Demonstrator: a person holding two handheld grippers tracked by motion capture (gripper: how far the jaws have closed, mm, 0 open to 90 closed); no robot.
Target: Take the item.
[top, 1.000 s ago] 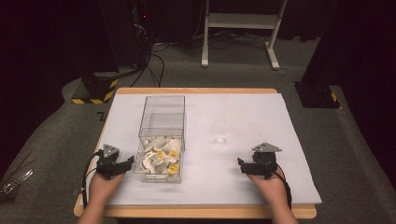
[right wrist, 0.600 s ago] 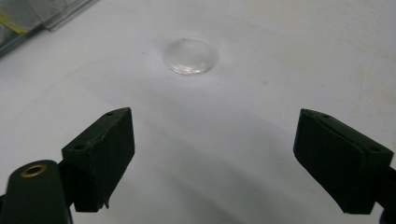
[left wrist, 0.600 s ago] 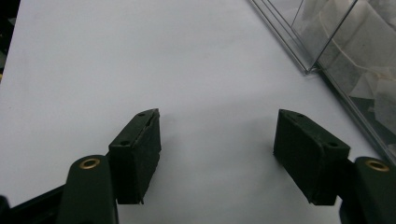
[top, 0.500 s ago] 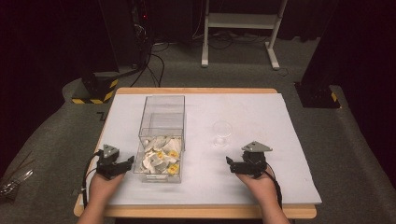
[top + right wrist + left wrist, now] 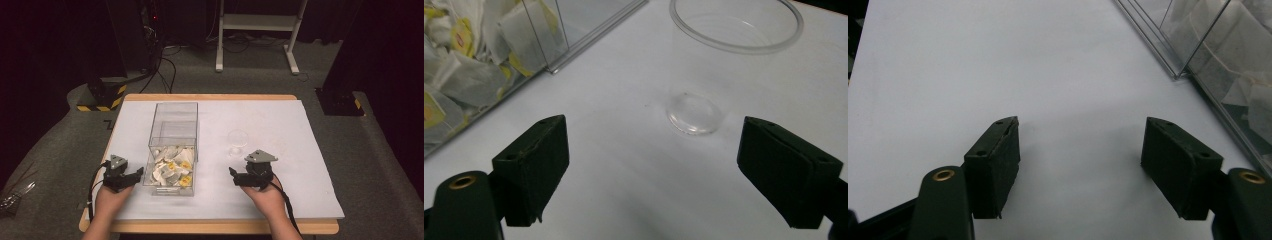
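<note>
A clear plastic box (image 5: 172,145) stands on the white table, its near end heaped with tea bags (image 5: 172,170) bearing yellow tags. To its right stands an empty clear cup (image 5: 237,141). My left gripper (image 5: 134,176) rests just left of the box, open, with bare table between its pads (image 5: 998,165); the box wall (image 5: 1208,60) runs along the right of the left gripper view. My right gripper (image 5: 233,175) hovers near the front, below and slightly left of the cup, open. The cup (image 5: 719,65) stands upright just ahead of my right gripper (image 5: 654,170), with tea bags (image 5: 469,65) at left.
The white sheet (image 5: 280,120) covers a wooden table with free room at the back and far right. Beyond the table lie dark floor, cables (image 5: 160,70) and a white stand's feet (image 5: 255,45).
My right gripper has moved left across the table and lifted a little, coming closer to the cup and box. The left gripper has stayed put.
</note>
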